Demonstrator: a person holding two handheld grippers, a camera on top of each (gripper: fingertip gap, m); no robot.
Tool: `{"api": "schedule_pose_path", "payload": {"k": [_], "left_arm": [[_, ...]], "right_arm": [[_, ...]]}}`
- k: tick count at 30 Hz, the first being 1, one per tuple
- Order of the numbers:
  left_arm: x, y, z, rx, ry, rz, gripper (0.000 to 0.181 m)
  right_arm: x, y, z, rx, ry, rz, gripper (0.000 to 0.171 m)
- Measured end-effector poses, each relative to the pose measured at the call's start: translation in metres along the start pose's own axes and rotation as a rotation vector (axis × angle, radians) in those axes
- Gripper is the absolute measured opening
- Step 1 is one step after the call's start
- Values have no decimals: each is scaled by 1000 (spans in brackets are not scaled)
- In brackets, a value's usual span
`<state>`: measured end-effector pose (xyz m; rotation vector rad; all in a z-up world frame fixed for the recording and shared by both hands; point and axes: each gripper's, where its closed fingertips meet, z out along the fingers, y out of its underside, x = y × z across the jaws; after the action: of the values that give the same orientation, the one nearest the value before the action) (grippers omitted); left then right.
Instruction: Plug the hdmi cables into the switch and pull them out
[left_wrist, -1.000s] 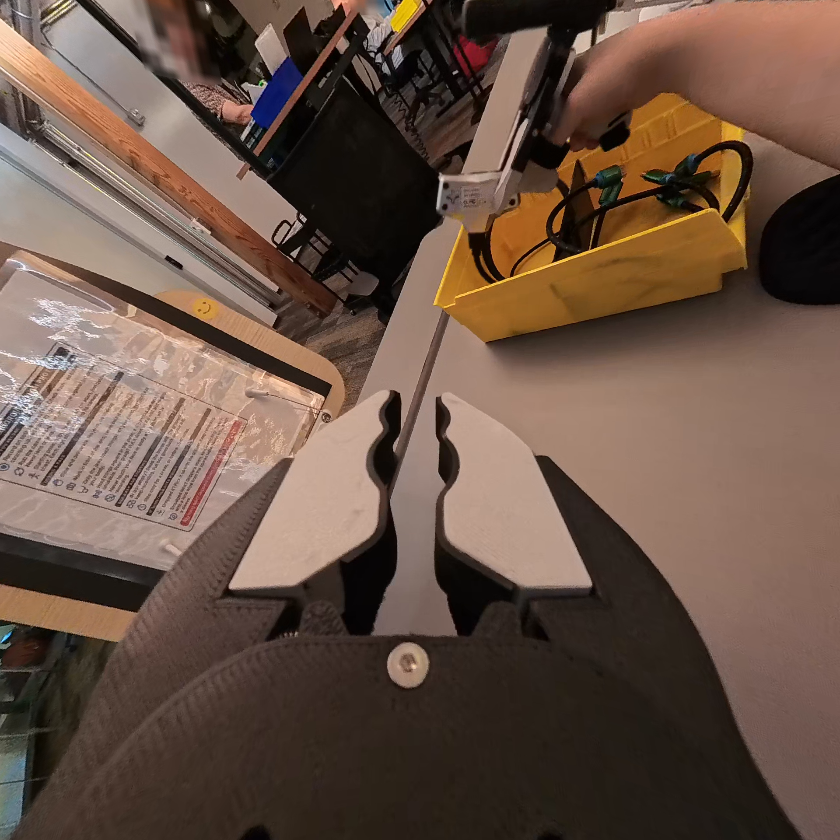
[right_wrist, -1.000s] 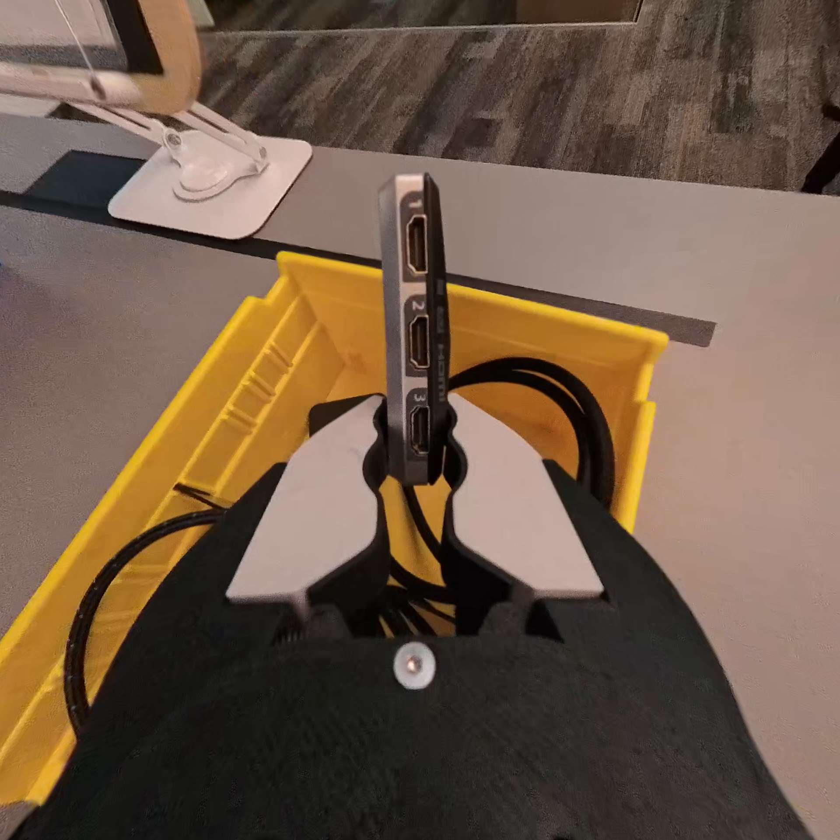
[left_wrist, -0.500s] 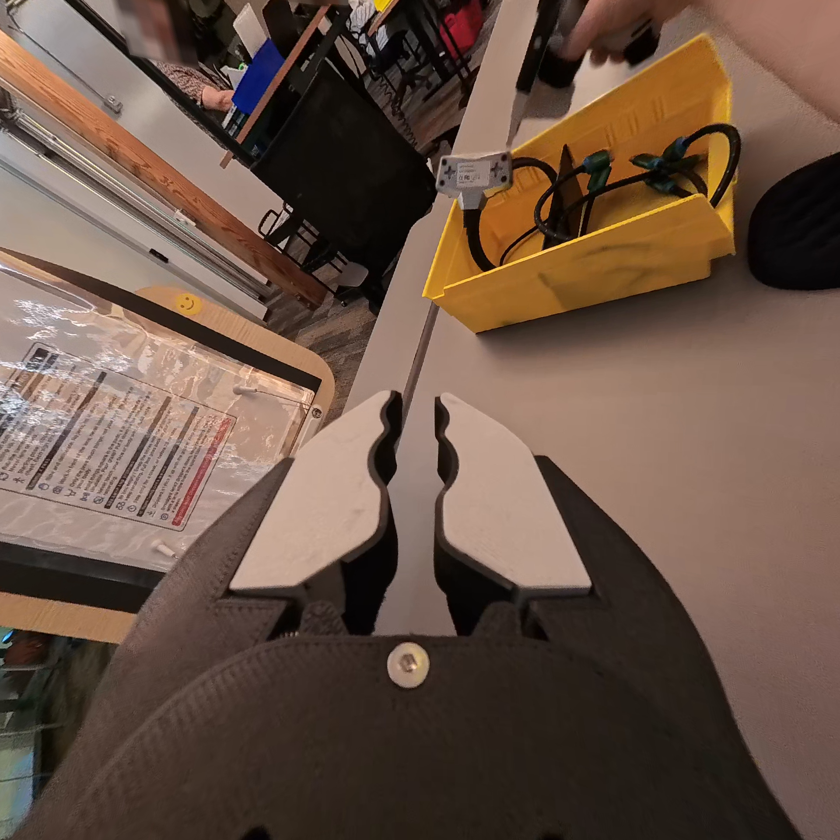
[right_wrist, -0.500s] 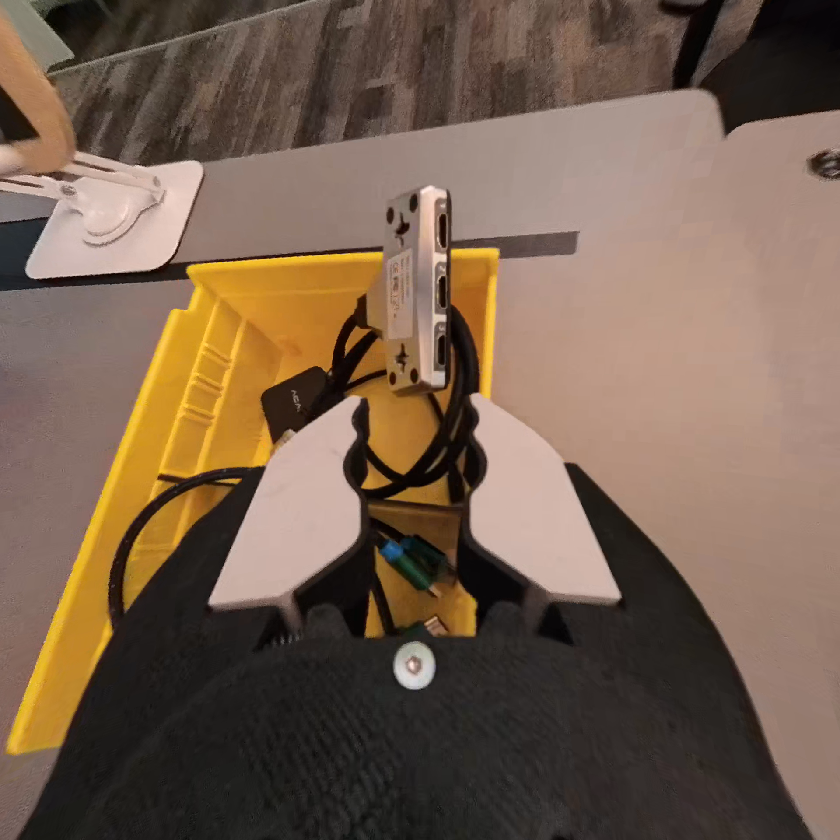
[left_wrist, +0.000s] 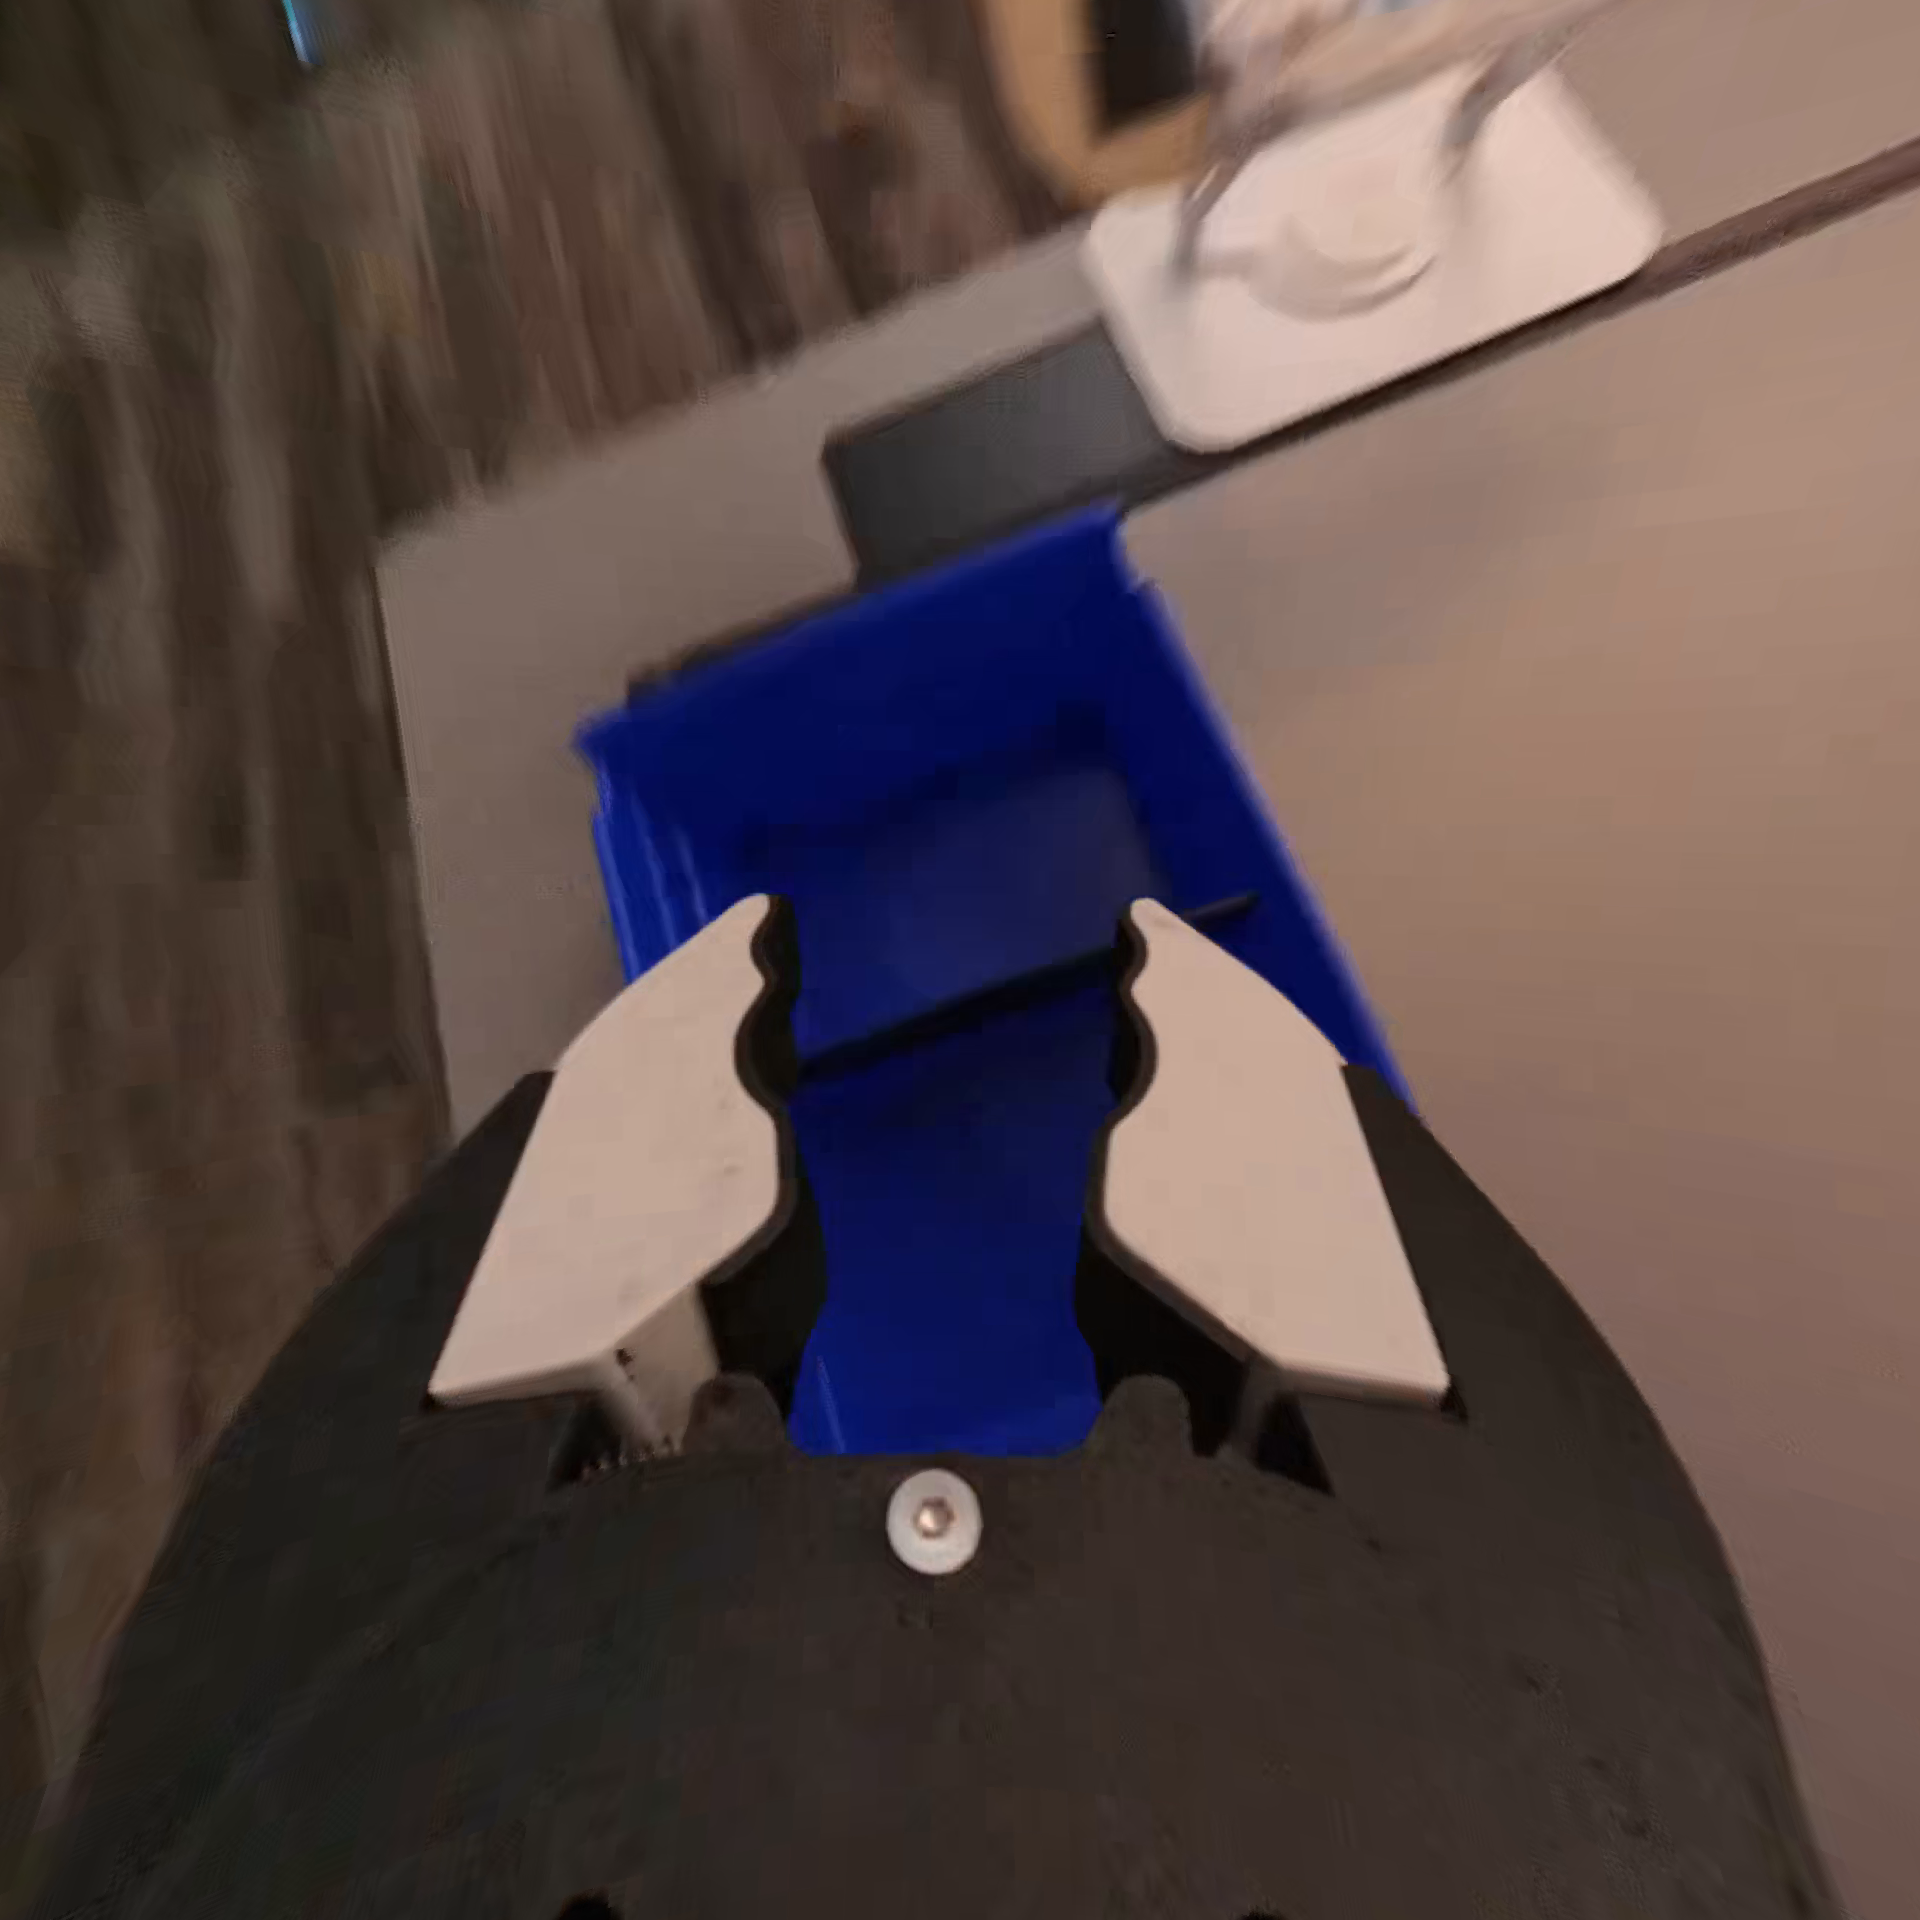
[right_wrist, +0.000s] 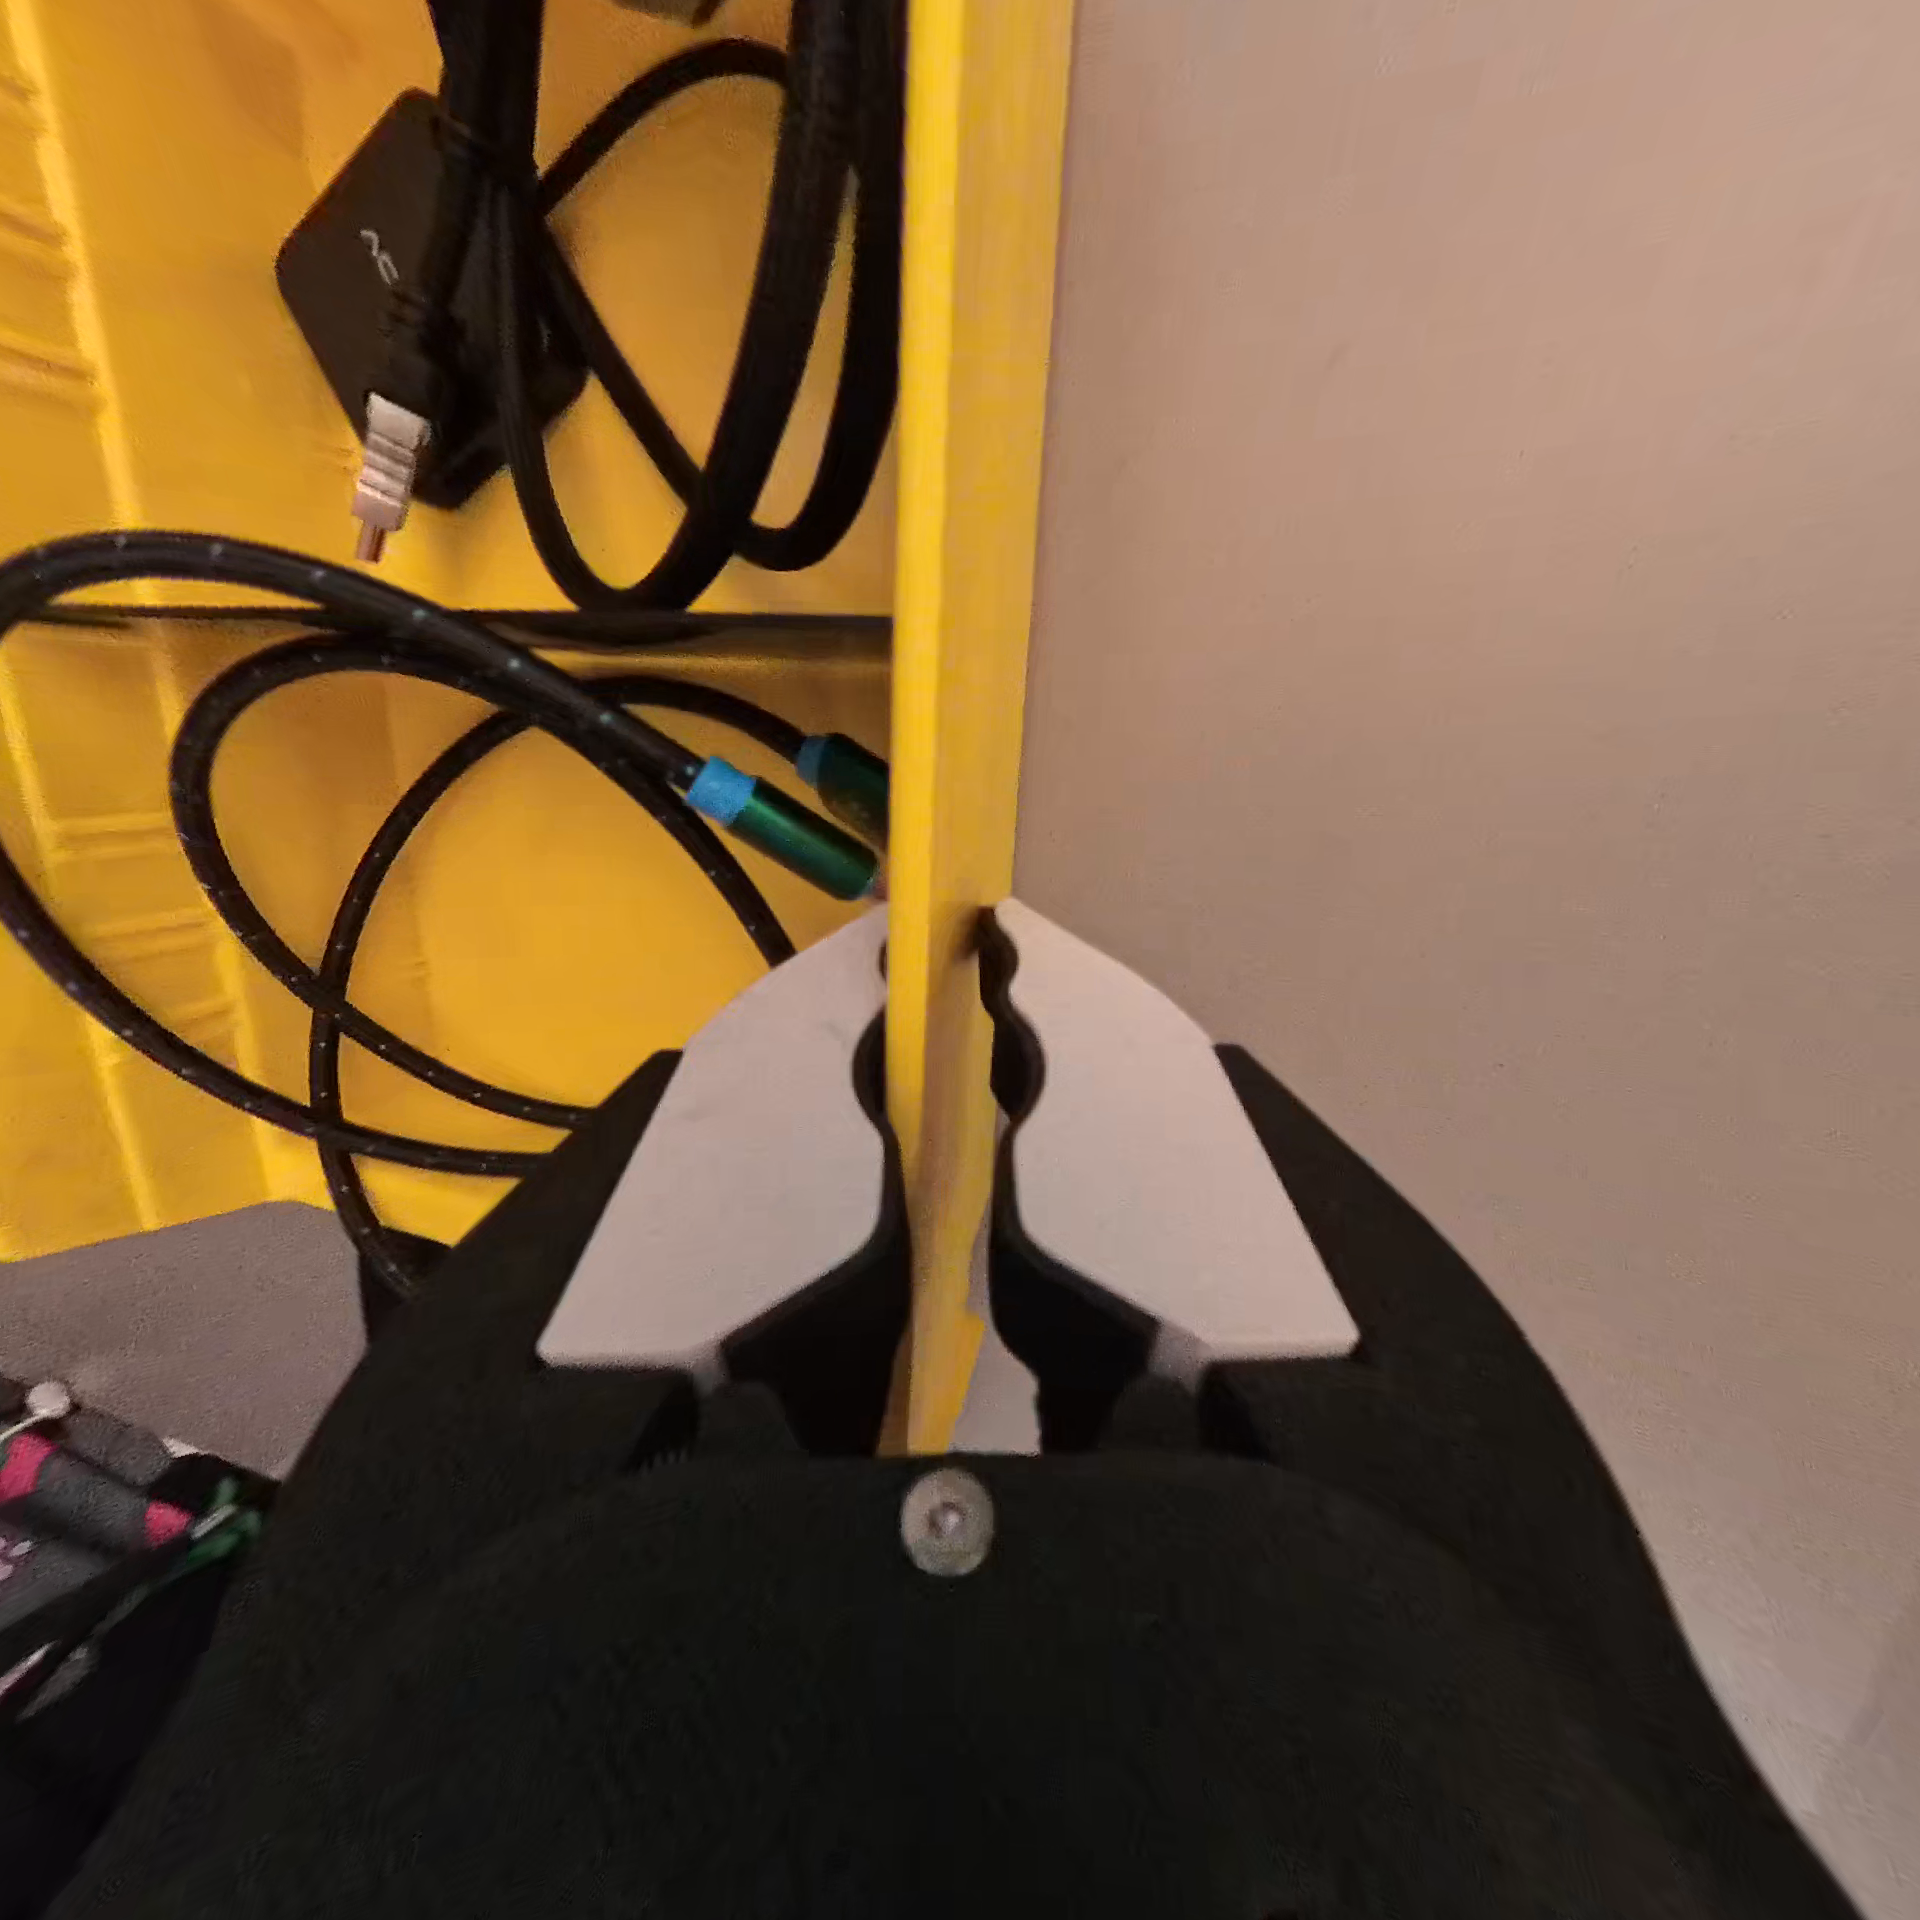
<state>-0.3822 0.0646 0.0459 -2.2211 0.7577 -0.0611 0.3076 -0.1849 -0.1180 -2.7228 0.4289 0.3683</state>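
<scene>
In the right wrist view, my right gripper (right_wrist: 940, 920) is shut on the right wall of the yellow bin (right_wrist: 977, 416), one finger inside and one outside. In the bin lie a braided black HDMI cable with green plugs (right_wrist: 800, 826), a coil of plain black cable (right_wrist: 727, 364), a small black box (right_wrist: 353, 270) and a silver plug (right_wrist: 390, 468). The silver switch is not in view. In the blurred left wrist view, my left gripper (left_wrist: 951, 914) is open and empty above a blue bin (left_wrist: 935, 707) with a black divider (left_wrist: 987, 1013).
Both bins stand on a grey table (left_wrist: 1558, 831). A white stand base (left_wrist: 1351, 281) sits behind the blue bin, with dark floor (left_wrist: 208, 623) past the table's left edge. Pink and black items (right_wrist: 73, 1496) lie at the lower left near the yellow bin.
My right gripper let go of the silver switch, dropped to the yellow bin's right wall and shut on it. My left gripper swung from the table to over the blue bin and opened.
</scene>
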Motion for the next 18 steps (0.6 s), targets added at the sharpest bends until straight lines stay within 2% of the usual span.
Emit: {"api": "schedule_pose_path", "payload": {"k": [1, 3, 5, 10, 11, 13, 15, 18], "left_arm": [[-18, 20, 5, -75, 0, -83, 60], [-51, 57, 13, -200, -27, -218, 68], [-72, 88, 22, -286, -24, -314, 67], [-71, 147, 42, -520, 105, -461, 64], [-63, 157, 46, -578, 159, -473, 55], [-49, 179, 53, -727, 233, -462, 53], [-41, 195, 61, -843, 269, -426, 25], [-42, 200, 72, -918, 237, -325, 5]], "right_arm": [[1, -1, 2, -12, -8, 22, 11], [2, -2, 3, -20, -8, 34, 11], [4, -3, 5, -26, 15, 31, 9], [-11, 5, 11, -116, 24, -41, 11], [-18, 6, 14, -137, 7, -66, 12], [-35, 7, 18, -172, -40, -77, 15], [-49, 9, 23, -215, -61, -53, 14], [-65, 11, 27, -276, -11, -114, 11]]}}
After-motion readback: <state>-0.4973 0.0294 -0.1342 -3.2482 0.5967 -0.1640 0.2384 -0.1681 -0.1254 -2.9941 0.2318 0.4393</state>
